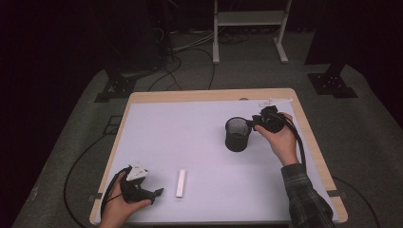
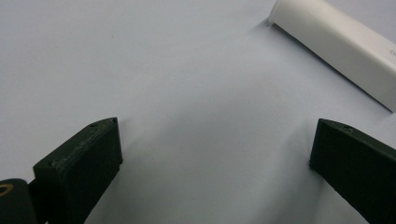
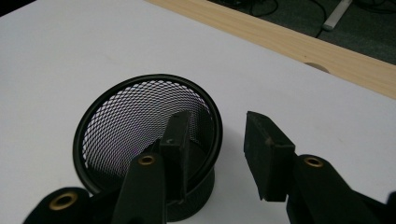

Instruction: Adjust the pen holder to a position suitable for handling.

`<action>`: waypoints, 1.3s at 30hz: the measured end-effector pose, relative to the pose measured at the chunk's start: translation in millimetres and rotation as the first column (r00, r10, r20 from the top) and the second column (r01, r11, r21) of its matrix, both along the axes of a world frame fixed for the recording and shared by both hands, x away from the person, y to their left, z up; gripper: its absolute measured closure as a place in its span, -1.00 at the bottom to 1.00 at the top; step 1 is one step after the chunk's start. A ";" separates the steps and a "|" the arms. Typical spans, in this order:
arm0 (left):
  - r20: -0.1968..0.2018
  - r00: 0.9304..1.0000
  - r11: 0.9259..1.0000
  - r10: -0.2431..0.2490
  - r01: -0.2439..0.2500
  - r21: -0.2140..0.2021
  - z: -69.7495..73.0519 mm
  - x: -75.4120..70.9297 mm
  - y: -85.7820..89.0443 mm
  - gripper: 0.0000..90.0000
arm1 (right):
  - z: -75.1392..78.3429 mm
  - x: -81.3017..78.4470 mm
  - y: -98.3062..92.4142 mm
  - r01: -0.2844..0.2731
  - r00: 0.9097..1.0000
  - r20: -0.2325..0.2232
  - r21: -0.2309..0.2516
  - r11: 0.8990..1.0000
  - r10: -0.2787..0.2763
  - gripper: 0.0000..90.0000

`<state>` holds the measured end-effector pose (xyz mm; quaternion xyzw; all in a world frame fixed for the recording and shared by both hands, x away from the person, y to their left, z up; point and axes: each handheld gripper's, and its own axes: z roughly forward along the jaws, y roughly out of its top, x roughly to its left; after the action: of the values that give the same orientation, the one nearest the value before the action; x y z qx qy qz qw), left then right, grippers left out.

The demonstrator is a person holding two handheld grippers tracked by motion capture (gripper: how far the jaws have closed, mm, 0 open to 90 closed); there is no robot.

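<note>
A black mesh cup stands upright on the right half of the white mat. My right gripper is open and straddles the cup's right rim, one jaw inside the cup and the other outside, with a gap to the wall. A white bar lies flat near the front of the mat. My left gripper rests low over the mat just left of the bar, its jaws wide apart with nothing between them.
The white mat covers a wooden table. A small white part lies at the back right corner. Cables trail from both grippers off the table sides.
</note>
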<state>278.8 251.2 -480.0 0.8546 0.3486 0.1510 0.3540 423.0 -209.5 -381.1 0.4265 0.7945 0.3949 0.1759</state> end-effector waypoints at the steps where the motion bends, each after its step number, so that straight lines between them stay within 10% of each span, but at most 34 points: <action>1: 0.000 1.000 1.000 0.000 0.000 0.000 0.0 0.0 0.0 -0.97 | 0.0 0.0 0.0 0.000 1.000 0.000 0.000 1.000 0.000 0.34; 39: 0.000 1.000 1.000 0.000 0.000 -0.001 0.0 0.0 0.1 -0.97 | -25.3 26.6 17.3 -0.024 0.990 -0.140 -0.001 1.000 0.023 0.79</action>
<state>278.8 251.3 -480.0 0.8545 0.3487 0.1508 0.3543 449.7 -192.1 -406.4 0.4436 0.8104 0.3650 0.1155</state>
